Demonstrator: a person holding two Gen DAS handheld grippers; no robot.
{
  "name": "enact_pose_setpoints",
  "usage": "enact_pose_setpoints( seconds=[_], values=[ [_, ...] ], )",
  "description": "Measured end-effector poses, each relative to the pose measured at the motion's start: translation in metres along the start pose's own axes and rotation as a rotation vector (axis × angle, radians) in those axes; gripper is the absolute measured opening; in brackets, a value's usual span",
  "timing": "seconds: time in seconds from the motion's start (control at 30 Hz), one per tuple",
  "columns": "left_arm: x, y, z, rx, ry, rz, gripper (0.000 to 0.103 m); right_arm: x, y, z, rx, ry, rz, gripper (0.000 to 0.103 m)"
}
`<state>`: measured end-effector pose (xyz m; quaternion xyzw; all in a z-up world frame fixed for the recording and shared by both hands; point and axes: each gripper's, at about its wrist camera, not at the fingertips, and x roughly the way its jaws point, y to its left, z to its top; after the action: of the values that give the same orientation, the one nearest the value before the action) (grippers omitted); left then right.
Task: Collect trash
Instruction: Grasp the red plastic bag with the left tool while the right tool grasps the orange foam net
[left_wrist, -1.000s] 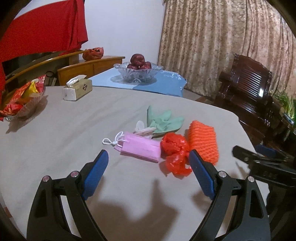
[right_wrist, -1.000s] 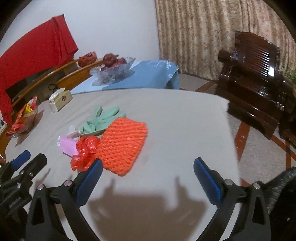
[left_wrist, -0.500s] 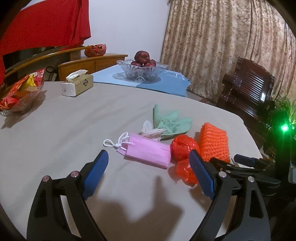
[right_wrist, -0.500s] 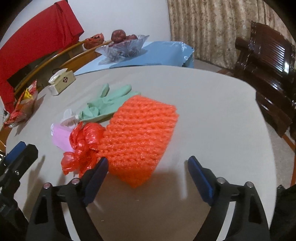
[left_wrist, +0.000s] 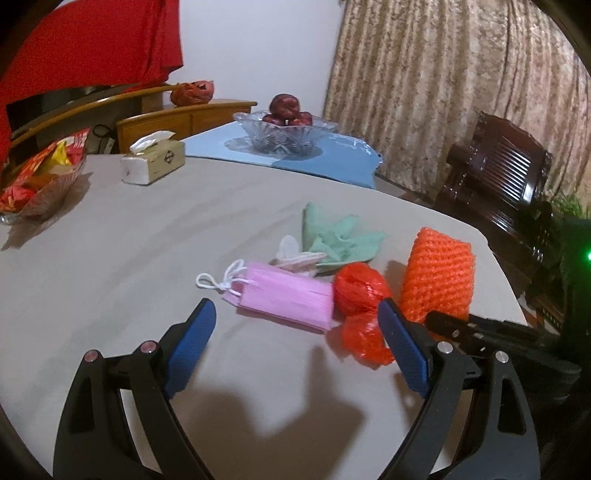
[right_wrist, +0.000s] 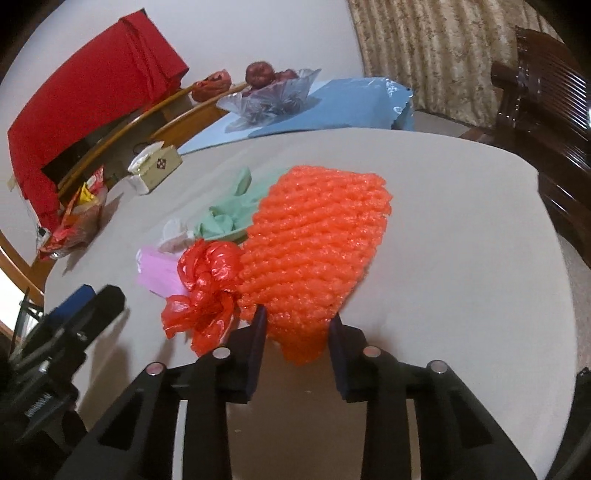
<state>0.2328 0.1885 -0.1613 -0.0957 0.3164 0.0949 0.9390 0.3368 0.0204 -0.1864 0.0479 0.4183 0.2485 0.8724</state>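
The orange foam net (right_wrist: 314, 240) lies on the grey surface (right_wrist: 461, 221), and the right tool (right_wrist: 297, 325) has its two fingers drawn in narrow on either side of the net's near end, pads pressing the foam. Touching the net's left edge is a crumpled red plastic bag (right_wrist: 205, 291). Behind the bag sits a pink face mask (left_wrist: 284, 295) with a white ear loop, then a small white scrap (left_wrist: 293, 253) and a pale green glove (left_wrist: 336, 236), all bunched close together.

The left tool (left_wrist: 295, 332) hangs just above the surface with its blue pads spread wide, gripping nothing; the mask lies just ahead between the fingers, and the red bag sits against the inner side of the right-hand finger.

Further back on the surface stand a tissue box (left_wrist: 153, 162) and, toward the left edge, a glass dish of red snack packets (left_wrist: 37, 177). A glass bowl of dark red fruit (left_wrist: 288, 127) rests on a blue cloth (left_wrist: 332, 158) beyond. A dark wooden chair (left_wrist: 495, 184) stands off to the right before patterned curtains (left_wrist: 443, 81).
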Motion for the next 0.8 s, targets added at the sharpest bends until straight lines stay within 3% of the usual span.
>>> enact_pose_setpoints(
  seconds=[0.2, 0.4, 0.53, 0.67, 0.8],
  values=[
    [0.007, -0.029, -0.002, 0.053, 0.010, -0.036, 0.084, -0.017, -0.025, 0.001, 0.032, -0.018, -0.045, 0.031],
    [0.030, -0.051, -0.002, 0.072, 0.051, -0.046, 0.070, -0.027, -0.046, 0.000, 0.044, -0.029, -0.071, 0.031],
    [0.051, -0.059, -0.004, 0.098, 0.117, -0.024, 0.054, -0.029, -0.050, -0.002, 0.045, -0.034, -0.070, 0.031],
    [0.058, -0.064, -0.002, 0.119, 0.149, -0.039, 0.026, -0.030, -0.052, -0.004, 0.055, -0.034, -0.063, 0.031],
    [0.050, -0.067, -0.001, 0.131, 0.125, -0.046, 0.019, -0.036, -0.047, -0.005, 0.053, -0.046, -0.056, 0.031]
  ],
)
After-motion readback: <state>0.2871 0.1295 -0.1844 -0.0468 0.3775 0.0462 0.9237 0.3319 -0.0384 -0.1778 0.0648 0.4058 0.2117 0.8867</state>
